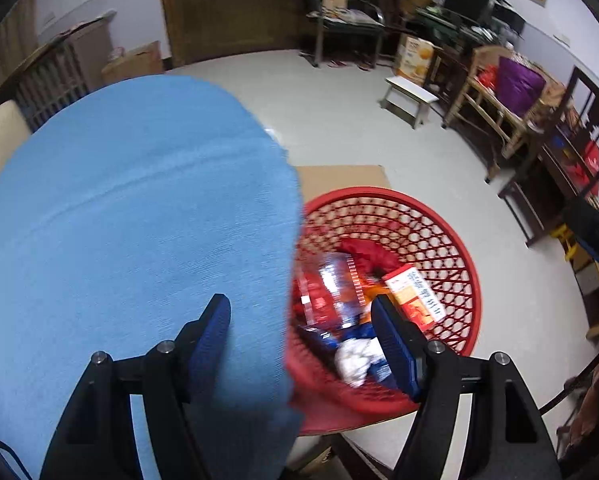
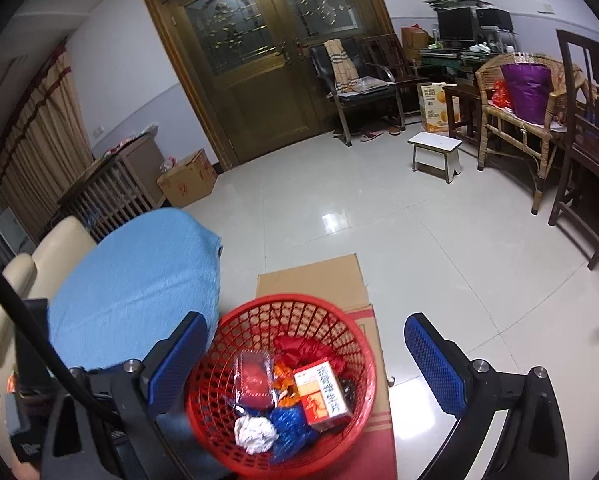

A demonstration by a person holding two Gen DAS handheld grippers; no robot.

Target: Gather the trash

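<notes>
Right wrist view: right gripper (image 2: 305,364) spread wide with nothing between the blue, dimple-textured pads (image 2: 433,364), hanging above a round red plastic basket (image 2: 341,316) with open lattice walls. Basket stands on a flat sheet of brown cardboard (image 2: 311,278) on glossy pale floor tiles (image 2: 379,208). Inside: a white and orange carton (image 2: 321,394) printed with large Chinese characters and a red figure, a crumpled white paper ball (image 2: 255,434), crinkled blue plastic (image 2: 291,428), a clear plastic tray (image 2: 253,378) with red inside, scraps of orange wrapper (image 2: 285,384), and a bunched red bag (image 2: 303,350). Just beside the basket, a rounded surface under a ribbed light-blue cloth (image 2: 139,284). Farther back: a small white stool (image 2: 435,148), a wicker bench (image 2: 515,116) bearing a purple bag (image 2: 527,86), and a box (image 2: 433,106) reading "PORK FLOSS". Left wrist view: left gripper (image 1: 301,320) likewise released and empty, one finger over the blue cloth (image 1: 139,220), the other over the basket (image 1: 455,240). Contents here motion-blurred; carton (image 1: 413,294) and paper ball (image 1: 353,360) still recognisable.
</notes>
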